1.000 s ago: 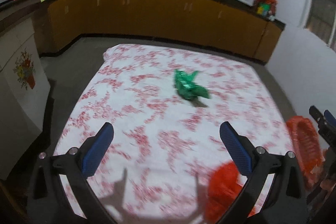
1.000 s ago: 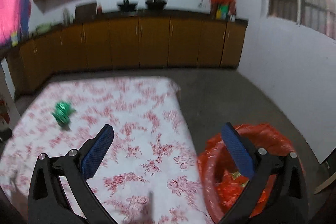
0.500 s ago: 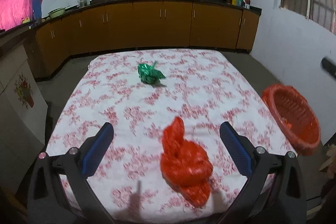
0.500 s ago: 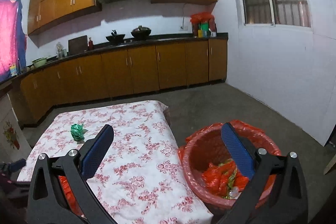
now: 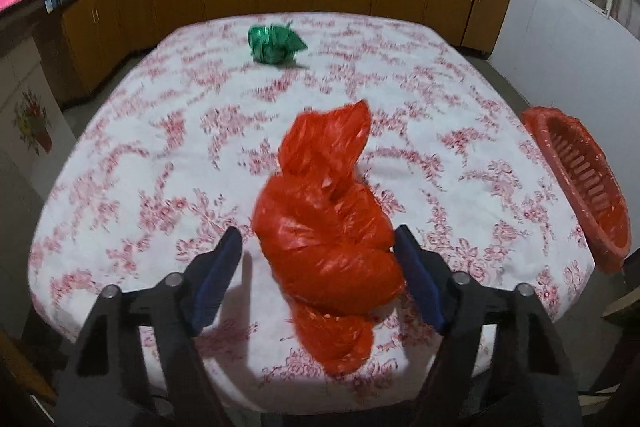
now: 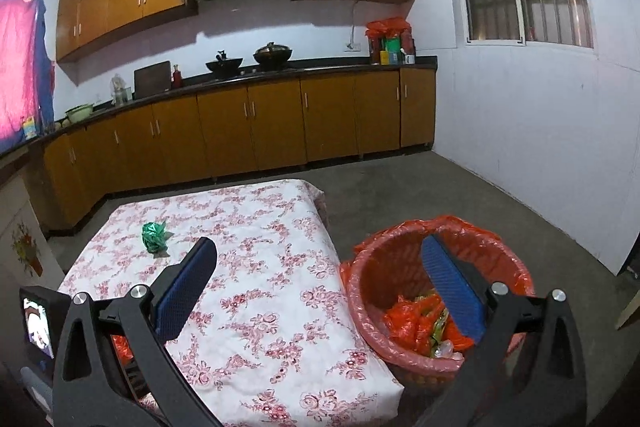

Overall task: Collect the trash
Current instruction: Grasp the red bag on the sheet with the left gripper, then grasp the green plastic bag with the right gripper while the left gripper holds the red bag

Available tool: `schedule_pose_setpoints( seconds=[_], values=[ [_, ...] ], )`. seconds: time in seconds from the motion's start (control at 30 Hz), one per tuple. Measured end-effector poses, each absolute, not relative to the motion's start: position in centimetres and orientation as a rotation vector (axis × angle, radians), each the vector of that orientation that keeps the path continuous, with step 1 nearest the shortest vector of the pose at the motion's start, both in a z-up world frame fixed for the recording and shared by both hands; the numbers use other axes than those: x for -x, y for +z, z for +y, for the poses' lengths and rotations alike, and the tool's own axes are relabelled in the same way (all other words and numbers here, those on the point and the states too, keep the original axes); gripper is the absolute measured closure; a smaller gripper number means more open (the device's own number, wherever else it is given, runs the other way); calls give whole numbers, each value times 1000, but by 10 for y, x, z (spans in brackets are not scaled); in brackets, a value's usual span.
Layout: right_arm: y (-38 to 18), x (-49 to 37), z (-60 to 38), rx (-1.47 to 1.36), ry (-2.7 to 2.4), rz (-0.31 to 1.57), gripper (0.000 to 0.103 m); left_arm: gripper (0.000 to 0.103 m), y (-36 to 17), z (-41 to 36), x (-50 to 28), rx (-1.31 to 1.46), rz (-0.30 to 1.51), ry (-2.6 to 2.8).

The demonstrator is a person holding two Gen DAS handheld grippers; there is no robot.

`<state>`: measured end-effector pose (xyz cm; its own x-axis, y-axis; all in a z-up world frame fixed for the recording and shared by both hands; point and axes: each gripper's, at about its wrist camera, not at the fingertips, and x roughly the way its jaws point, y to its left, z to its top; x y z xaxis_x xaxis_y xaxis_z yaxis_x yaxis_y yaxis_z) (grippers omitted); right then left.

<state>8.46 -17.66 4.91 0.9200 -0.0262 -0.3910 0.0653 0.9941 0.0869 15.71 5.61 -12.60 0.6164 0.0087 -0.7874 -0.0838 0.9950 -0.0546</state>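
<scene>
Since a second back, the left gripper has dropped down and in toward the table, so the red bag, which sat at the picture's bottom edge, now sits right between its blue pads. Its jaws have just been closing in. The right-hand pad looks like it's touching the bag's side, but the left-hand one still shows a gap of tablecloth, so not clenched on it yet, just straddling it. The bag lies on the near part of the table, knotted end pointing away. A crumpled green bag sits at the table's far end, well apart. Off the table's right edge there's the red bin.

Over on the right wrist view, the right gripper hangs spread wide with nothing in it, over the table's right edge, one pad over the cloth and the other over the bin. That bin stands just beside the table, lined with red plastic, with red and yellowish trash in it. The green bag shows at the far left of the table.
</scene>
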Motion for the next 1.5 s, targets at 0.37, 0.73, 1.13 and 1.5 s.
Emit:
schedule_pose_setpoints(
  seconds=[0.37, 0.73, 1.13, 1.5],
  values=[
    [40, -130, -140, -41, 30, 459, 2, 61, -112, 99, -185, 171, 873, 42],
    [12, -243, -42, -5, 246, 610, 5, 61, -68, 190, -224, 186, 769, 169],
    [-50, -323, 59, 36, 466, 825, 63, 60, -69, 244, -256, 226, 752, 260],
    [-68, -327, 63, 47, 520, 873, 96, 60, -77, 237, -255, 202, 770, 253]
  ],
)
